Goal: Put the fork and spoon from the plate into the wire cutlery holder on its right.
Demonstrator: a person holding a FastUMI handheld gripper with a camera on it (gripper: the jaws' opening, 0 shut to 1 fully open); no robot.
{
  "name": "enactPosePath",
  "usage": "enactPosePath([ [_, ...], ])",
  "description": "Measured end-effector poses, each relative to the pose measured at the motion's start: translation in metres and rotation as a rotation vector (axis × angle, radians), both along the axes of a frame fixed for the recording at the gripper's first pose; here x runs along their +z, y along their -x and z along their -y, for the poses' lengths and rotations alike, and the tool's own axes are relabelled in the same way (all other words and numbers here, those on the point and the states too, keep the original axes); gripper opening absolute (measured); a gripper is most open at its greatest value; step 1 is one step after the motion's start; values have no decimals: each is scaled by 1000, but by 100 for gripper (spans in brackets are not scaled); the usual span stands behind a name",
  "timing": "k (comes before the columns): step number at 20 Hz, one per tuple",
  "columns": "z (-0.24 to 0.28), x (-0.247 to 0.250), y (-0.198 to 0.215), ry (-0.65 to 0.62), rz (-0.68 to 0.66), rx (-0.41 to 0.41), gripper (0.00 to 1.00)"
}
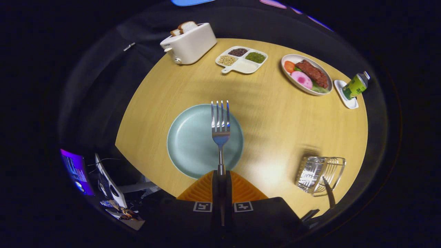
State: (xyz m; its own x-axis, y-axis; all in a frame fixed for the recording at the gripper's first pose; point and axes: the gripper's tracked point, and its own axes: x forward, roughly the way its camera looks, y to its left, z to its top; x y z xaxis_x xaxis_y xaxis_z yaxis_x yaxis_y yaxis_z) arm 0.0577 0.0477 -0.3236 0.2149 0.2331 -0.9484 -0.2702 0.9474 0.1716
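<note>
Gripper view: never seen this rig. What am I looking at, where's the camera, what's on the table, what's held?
No robot arm here: a person carries a handheld two-finger gripper, and a fisheye camera riding on it looks forward along the orange fingers. The fingers are shut on the handle of a metal fork, tines pointing away, above a pale blue plate on a round wooden table. To the right of the plate stands the wire cutlery holder, with a dark handle sticking out of it. Farther off: a white toaster with bread, a divided dish of beans, an oval plate of food and a green bottle on a small saucer.
</note>
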Motion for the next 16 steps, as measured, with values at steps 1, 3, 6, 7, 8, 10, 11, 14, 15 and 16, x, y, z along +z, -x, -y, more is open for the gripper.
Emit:
enactPosePath([
  [1, 20, 9, 1, 8, 2, -11, 8],
  [3, 59, 24, 4, 34, 7, -26, 8],
  [6, 117, 42, 14, 85, 2, -31, 8],
  [7, 134, 44, 18, 103, -4, -31, 8],
  [8, 149, 45, 23, 126, -15, -26, 8],
  [10, 180, 42, 31, 189, -43, -7, 8],
  [11, 190, 37, 35, 211, -65, 1, 8],
  [14, 205, 22, 46, 231, -162, 18, 8],
  [15, 207, 12, 53, 242, -202, 31, 8],
  [16, 211, 6, 57, 256, -246, 50, 8],
])
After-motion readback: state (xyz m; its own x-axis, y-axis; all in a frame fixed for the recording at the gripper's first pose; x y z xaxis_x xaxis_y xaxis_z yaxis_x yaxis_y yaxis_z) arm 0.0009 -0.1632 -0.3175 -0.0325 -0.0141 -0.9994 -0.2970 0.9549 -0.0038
